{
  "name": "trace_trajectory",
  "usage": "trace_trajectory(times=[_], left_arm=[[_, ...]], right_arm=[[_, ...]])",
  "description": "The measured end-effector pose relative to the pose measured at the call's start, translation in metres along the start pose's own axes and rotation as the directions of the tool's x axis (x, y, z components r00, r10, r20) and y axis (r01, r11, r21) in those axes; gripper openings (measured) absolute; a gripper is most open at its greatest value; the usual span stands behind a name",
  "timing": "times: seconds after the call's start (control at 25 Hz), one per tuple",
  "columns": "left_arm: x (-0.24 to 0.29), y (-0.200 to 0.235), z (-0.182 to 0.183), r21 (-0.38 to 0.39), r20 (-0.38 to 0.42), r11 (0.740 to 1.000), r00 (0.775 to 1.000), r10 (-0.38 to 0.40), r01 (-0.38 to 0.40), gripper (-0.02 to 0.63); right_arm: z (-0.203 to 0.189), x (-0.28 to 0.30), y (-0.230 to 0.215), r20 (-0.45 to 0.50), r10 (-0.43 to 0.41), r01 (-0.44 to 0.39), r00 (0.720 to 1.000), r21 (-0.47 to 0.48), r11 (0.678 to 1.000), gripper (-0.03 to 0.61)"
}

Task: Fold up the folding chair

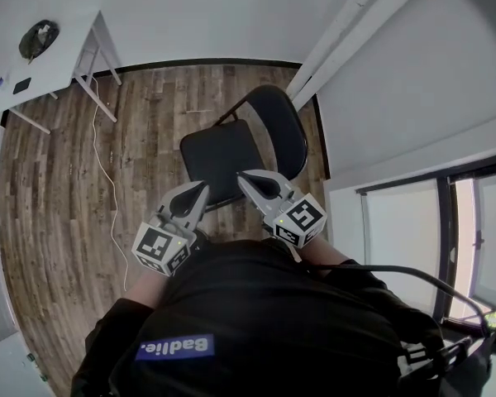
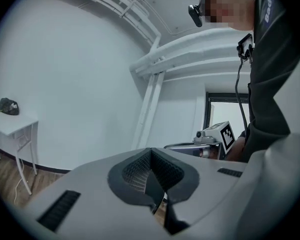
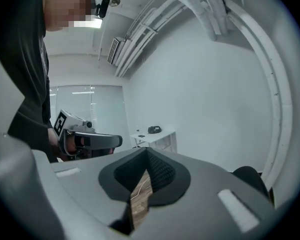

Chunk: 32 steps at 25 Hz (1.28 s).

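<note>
Black folding chair point(image 1: 221, 157) unfolded on wood floor point(image 1: 58, 180); white table point(image 1: 56, 56) well apart; left gripper point(image 1: 202, 188) and right gripper point(image 1: 241, 174) clenched, empty

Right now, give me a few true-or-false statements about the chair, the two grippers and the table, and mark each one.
1. The folding chair stands unfolded on the wood floor. True.
2. The left gripper is clamped on the chair's seat. False: its jaws are shut with nothing between them.
3. The right gripper is shut and empty. True.
4. The white table has nothing on it. False: a dark object lies on its top.
5. A white cable trails across the floor beside the chair. True.
</note>
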<state>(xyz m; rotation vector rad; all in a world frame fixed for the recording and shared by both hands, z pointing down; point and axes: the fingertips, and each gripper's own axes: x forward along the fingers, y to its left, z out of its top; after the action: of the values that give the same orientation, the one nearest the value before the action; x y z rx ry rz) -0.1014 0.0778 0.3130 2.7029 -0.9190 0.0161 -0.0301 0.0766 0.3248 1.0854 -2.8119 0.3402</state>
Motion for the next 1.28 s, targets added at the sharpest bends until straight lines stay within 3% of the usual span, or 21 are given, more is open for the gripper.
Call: trace_trajectory(times=[0.24, 0.76, 1.28], left_arm=[[0.015, 0.03, -0.01, -0.015, -0.046, 1.0, 0.999, 0.006, -0.006, 0.005], [0.074, 0.036, -0.001, -0.028, -0.048, 0.992, 0.991, 0.125, -0.127, 0.005], [0.108, 0.044, -0.019, -0.063, -0.069, 0.978, 0.978, 0.196, -0.2, 0.005]], right_arm=[[0.0, 0.019, -0.024, -0.041, -0.03, 0.03, 0.999, 0.005, 1.0, 0.002], [0.004, 0.011, -0.088, -0.069, 0.106, -0.106, 0.992, 0.011, 0.994, 0.002], [-0.015, 0.01, -0.127, -0.117, 0.15, -0.149, 0.982, 0.018, 0.989, 0.002]])
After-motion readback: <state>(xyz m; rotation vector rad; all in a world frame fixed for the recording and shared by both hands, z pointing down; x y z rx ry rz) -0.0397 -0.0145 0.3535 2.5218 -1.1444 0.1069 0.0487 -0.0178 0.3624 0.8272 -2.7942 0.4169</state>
